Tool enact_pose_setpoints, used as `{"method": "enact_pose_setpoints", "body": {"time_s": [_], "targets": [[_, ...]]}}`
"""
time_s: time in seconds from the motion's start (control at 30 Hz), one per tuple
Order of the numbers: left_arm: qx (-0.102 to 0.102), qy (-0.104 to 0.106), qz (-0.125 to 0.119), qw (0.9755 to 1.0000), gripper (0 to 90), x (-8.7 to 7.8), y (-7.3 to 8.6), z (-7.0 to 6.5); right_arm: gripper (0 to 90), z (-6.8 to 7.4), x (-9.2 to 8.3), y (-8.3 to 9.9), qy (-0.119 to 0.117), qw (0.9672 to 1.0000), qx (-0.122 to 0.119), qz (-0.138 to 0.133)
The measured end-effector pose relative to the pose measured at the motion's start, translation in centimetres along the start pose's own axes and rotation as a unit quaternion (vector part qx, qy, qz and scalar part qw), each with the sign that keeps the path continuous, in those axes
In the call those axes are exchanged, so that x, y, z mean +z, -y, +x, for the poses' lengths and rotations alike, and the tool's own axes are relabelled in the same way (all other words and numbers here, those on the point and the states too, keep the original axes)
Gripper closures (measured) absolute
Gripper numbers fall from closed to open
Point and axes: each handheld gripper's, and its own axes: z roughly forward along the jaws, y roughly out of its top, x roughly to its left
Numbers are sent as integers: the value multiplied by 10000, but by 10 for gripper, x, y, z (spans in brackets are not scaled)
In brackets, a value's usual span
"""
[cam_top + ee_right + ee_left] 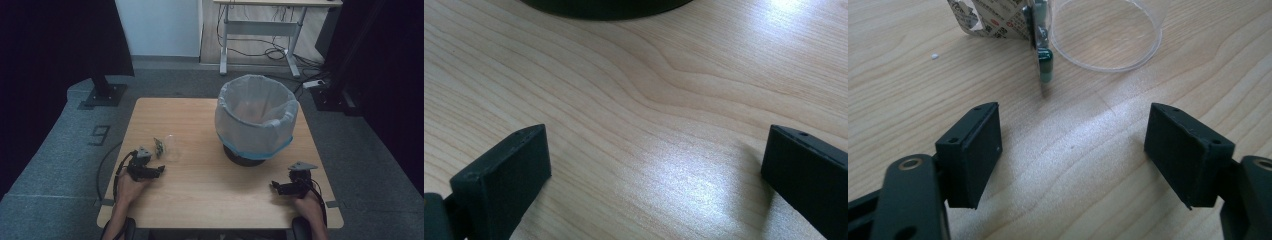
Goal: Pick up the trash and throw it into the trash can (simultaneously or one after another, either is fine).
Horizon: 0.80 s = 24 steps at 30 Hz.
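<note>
High view: left tongs and right tongs rest low over the near part of the wooden table, well apart, each held in a hand, both spread wide with nothing between the jaws. Left gripper view: just beyond the open jaws lie a printed wrapper with a green capsule and a clear plastic ring. Farther back, right of centre, stands a bin lined with a translucent bag, its dark base ahead of the right tongs.

Dim, soft high view with dark edges; gripper views sharper, glare patches on the table.
</note>
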Motion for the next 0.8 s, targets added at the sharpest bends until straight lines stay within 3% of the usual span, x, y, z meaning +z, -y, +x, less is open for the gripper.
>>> {"method": "enact_pose_setpoints", "body": {"time_s": [0.5, 0.8], "targets": [[5, -31, 188, 9998, 334, 8, -17, 8, 0, 1, 1, -1, 21, 10000, 24, 5], [27, -57, 123, 9999, 386, 9, -28, 14, 0, 1, 1, -1, 29, 10000, 32, 5]]}}
